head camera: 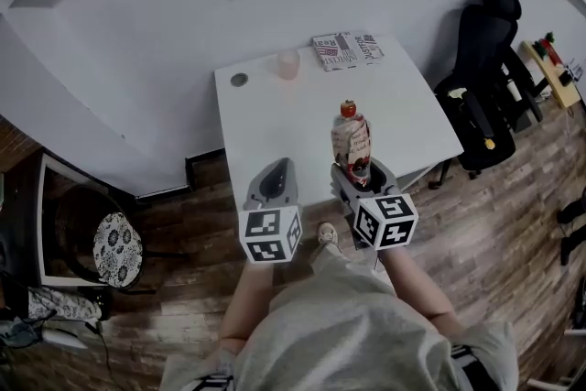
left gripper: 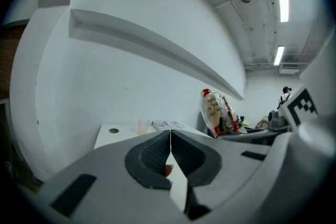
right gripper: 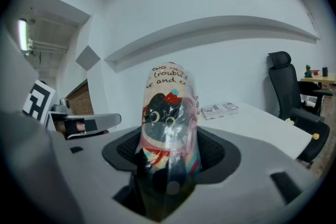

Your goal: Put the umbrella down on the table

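A folded umbrella (head camera: 352, 142) in a clear plastic sleeve, printed with a cartoon cat and red trim, stands upright in my right gripper (head camera: 359, 175), which is shut on its lower end. In the right gripper view the umbrella (right gripper: 168, 128) fills the gap between the jaws. It hangs over the front part of the white table (head camera: 275, 119). My left gripper (head camera: 277, 179) hovers at the table's front edge, shut with nothing in it; its jaws meet in the left gripper view (left gripper: 170, 150), where the umbrella (left gripper: 218, 113) shows to the right.
At the table's far edge lie a patterned flat pack (head camera: 347, 49), a translucent cup (head camera: 288, 64) and a small dark round disc (head camera: 239, 80). A black office chair (head camera: 481, 96) stands right of the table. A patterned stool (head camera: 117, 249) is at the left on the wooden floor.
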`<action>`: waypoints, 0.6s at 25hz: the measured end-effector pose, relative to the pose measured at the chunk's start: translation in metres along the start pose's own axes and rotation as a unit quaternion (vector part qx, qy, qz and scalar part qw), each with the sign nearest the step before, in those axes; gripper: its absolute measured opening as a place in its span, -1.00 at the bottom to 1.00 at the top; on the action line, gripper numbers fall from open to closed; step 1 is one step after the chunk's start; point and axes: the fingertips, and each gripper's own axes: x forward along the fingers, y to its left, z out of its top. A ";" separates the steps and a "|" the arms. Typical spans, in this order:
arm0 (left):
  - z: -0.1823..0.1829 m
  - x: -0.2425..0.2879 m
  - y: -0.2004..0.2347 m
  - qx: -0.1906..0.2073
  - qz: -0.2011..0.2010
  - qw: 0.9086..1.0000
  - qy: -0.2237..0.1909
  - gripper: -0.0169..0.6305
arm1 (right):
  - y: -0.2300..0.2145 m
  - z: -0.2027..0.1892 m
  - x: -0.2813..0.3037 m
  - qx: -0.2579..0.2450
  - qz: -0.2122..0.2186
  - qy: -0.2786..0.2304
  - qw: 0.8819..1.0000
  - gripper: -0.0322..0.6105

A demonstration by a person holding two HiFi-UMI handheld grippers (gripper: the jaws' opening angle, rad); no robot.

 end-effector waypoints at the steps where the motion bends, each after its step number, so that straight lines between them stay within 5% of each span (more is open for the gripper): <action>1: 0.003 0.008 0.002 -0.002 0.004 1.000 -0.001 -0.92 | -0.005 0.002 0.007 -0.001 0.003 0.003 1.000 -0.04; 15: 0.015 0.103 0.023 -0.017 0.044 0.999 0.005 -0.92 | -0.073 0.011 0.108 -0.011 0.032 0.049 0.998 -0.04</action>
